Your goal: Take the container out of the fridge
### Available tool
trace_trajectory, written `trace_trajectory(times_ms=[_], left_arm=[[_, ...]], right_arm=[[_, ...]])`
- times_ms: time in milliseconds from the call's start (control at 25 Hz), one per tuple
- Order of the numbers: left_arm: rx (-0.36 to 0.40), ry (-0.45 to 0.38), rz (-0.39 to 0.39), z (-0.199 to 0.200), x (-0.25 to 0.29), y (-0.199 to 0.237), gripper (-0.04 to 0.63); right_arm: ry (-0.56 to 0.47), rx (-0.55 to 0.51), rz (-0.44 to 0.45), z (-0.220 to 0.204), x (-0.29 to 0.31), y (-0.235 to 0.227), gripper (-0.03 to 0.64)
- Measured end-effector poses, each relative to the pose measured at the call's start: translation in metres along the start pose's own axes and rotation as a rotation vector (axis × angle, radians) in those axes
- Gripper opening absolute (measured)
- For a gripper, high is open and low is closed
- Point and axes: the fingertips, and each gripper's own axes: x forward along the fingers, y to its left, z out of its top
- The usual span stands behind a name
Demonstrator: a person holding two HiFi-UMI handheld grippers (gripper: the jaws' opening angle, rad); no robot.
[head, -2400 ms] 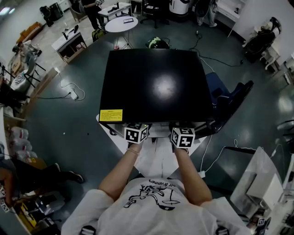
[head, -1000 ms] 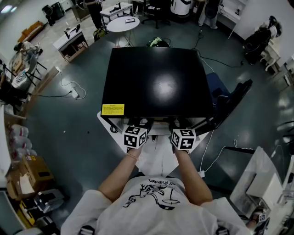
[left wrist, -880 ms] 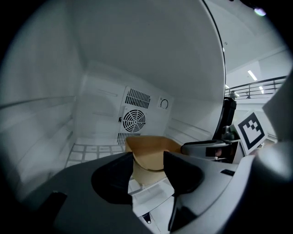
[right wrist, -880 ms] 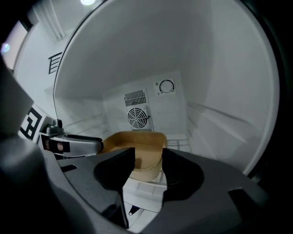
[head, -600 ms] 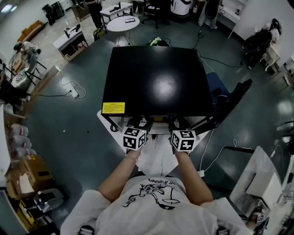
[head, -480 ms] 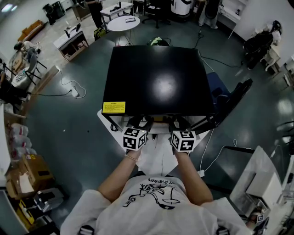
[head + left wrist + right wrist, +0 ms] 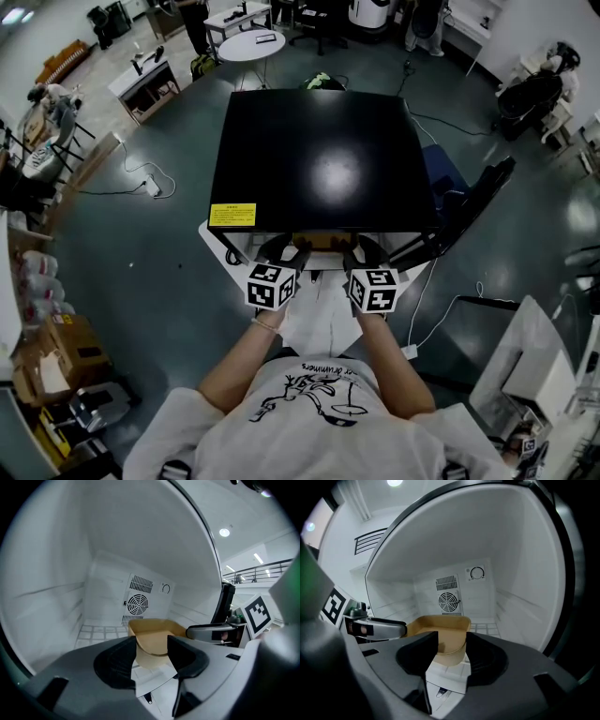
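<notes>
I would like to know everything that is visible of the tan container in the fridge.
The container is a tan, open-topped tray with rounded corners that looks like stiff paper; nothing shows inside it. It sits upright near the front of the white fridge, before the fan grille. The left gripper and the right gripper each look closed on its near wall.

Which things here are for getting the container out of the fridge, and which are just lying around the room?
For the job:
container
fridge
left gripper
right gripper

Just lying about:
round white table
low white cart
cardboard box
</notes>
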Motion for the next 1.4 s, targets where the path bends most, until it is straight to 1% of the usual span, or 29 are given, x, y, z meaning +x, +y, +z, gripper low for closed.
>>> trace_trajectory(times_ms=[320,760,1200,1400], left_arm=[[0.000,-0.018,0.005,0.002,-0.013,-0.008,0.218],[0.002,-0.022,0.003,-0.002,-0.027,-0.015,0.218],[-0.003,-0.040,0.008,-0.005,-0.049,-0.022,0.218],[0.002,-0.044,-0.004,-0.005,-0.058,-0.027,0.218]], right_arm=[[-0.009,-0.006,0.009,0.002,-0.013,0.006,0.178],[-0.007,-0.002,0.025,-0.005,-0.027,0.015,0.178],[-0.022,-0.040,0.036,-0.003,-0.044,0.029,0.178],[-0.028,-0.052,0.037,-0.002,-0.053,0.034,0.178]])
